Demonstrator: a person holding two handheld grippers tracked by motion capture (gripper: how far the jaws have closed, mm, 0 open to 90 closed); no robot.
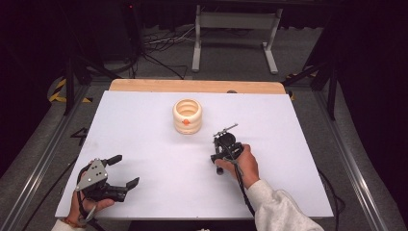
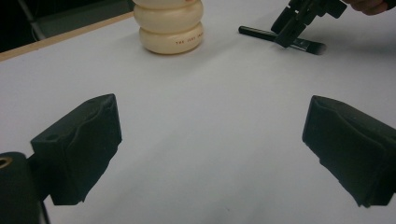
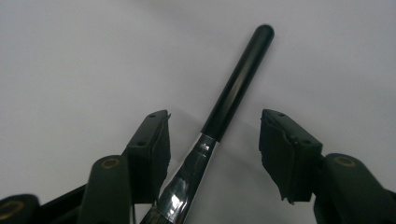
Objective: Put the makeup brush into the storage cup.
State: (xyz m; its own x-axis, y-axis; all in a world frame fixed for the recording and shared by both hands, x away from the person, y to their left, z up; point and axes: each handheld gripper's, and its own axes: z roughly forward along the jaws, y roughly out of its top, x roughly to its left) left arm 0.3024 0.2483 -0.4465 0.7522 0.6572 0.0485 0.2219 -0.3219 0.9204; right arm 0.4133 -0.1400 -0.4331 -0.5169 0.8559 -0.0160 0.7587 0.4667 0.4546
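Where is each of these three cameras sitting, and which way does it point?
High view: above the person's side, looking forward and down on the white table; forearms and both claws show.
Left gripper view: on the left claw, looking across the table at the cream ribbed holder.
Right gripper view: on the right claw, looking down on the black brush.
Both gripper views share the brush.

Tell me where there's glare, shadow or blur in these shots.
Right gripper view: glare on the brush's silver ferrule, near fingers soft. Left gripper view: its fingers blurred, cream holder sharper. High view: white table evenly lit, surroundings dark.
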